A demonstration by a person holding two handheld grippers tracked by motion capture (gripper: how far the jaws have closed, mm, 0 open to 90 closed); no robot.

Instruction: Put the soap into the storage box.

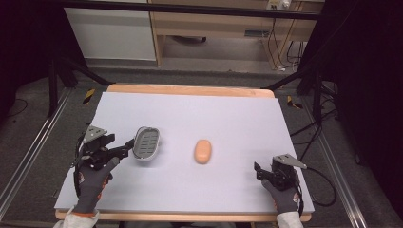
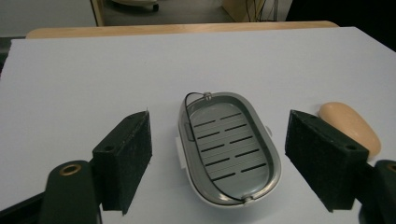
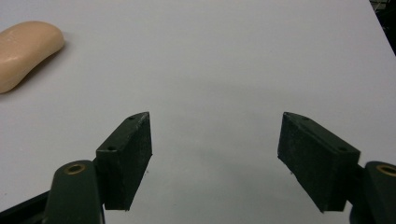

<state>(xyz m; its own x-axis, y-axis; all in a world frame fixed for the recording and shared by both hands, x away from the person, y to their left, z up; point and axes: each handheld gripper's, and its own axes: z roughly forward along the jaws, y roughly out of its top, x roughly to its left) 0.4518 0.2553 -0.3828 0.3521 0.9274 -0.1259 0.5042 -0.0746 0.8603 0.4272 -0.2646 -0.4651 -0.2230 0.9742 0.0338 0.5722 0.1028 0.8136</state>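
A grey oval soap dish (image 1: 146,143) with a slotted insert lies on the white table at the left. In the left gripper view the soap dish (image 2: 227,147) sits between and just beyond the wide-apart jaws. My left gripper (image 1: 124,148) is open, right beside the dish's near end. A peach-coloured soap bar (image 1: 203,151) lies flat mid-table; it shows as the soap bar (image 2: 351,126) behind the right jaw, and as the soap bar (image 3: 25,52) at the upper left of the right gripper view. My right gripper (image 1: 261,172) stands open over bare table at the near right.
The white table cover (image 1: 228,118) has a wooden edge (image 1: 190,89) at the far side. Cables (image 1: 323,190) trail off the right side. Floor rails and dark stands surround the table.
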